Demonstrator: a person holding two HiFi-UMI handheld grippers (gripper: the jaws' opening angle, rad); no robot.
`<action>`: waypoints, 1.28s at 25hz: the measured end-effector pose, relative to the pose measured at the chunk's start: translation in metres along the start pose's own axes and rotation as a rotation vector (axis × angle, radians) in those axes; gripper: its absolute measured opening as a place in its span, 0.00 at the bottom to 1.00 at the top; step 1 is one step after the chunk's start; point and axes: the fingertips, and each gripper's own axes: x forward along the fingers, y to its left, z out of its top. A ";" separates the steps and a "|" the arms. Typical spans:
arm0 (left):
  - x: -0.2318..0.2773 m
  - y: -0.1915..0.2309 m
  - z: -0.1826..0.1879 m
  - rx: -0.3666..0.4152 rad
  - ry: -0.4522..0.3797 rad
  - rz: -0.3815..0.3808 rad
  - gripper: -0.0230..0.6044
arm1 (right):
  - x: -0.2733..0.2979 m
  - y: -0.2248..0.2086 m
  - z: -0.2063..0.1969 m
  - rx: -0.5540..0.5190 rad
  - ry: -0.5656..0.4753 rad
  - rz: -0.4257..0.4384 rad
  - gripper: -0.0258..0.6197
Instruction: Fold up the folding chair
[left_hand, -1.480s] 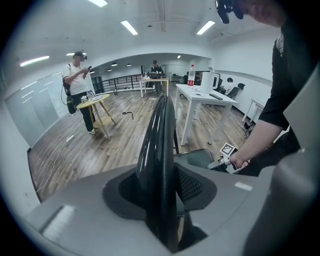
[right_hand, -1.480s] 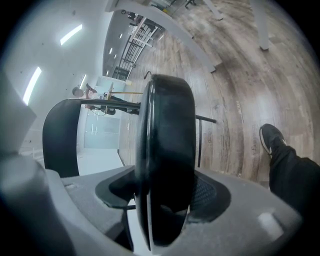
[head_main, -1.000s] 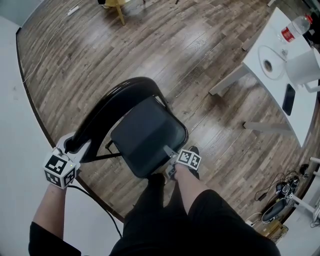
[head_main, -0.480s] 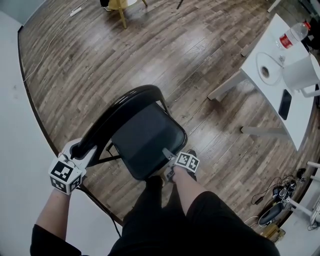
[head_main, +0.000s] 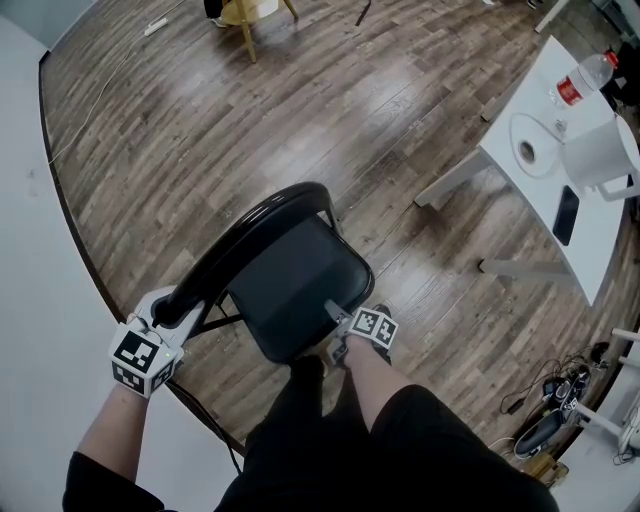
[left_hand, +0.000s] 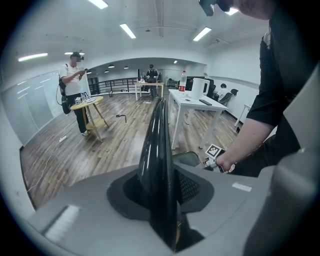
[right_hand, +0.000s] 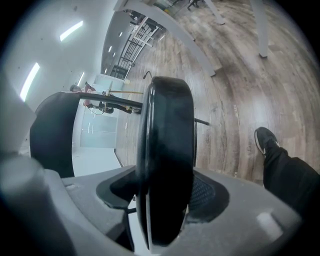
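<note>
The black folding chair stands on the wood floor in front of me, its padded seat (head_main: 295, 290) tilted and its curved backrest (head_main: 250, 235) close along the seat's left side. My left gripper (head_main: 165, 312) is shut on the backrest's top rail (left_hand: 157, 145). Its jaws have just been closing with the rail between the pads (left_hand: 192, 187). My right gripper (head_main: 340, 320) is shut on the seat's front edge (right_hand: 167, 130), which fills the gap between its jaws in the right gripper view. The chair's legs are mostly hidden under the seat.
A white table (head_main: 590, 240) at the right carries a bottle (head_main: 583, 78), a white jug (head_main: 600, 150), a roll (head_main: 528, 147) and a phone (head_main: 565, 214). A yellow stool (head_main: 245, 12) stands far off. Cables (head_main: 560, 400) lie at lower right. A white wall (head_main: 40, 300) borders the left.
The backrest has swung in toward the seat and the chair looks narrower. My left gripper has moved right and down in the head view with the rail. The right gripper has stayed on the seat's edge.
</note>
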 end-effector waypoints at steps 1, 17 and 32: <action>0.000 -0.003 0.000 -0.002 0.001 -0.003 0.21 | -0.001 0.000 0.000 -0.001 0.000 -0.001 0.45; -0.002 -0.032 -0.001 0.029 0.007 -0.022 0.18 | -0.007 0.008 0.000 -0.002 0.011 -0.016 0.44; -0.002 -0.066 -0.005 0.043 0.036 -0.044 0.15 | -0.013 0.010 -0.001 0.001 0.022 -0.037 0.44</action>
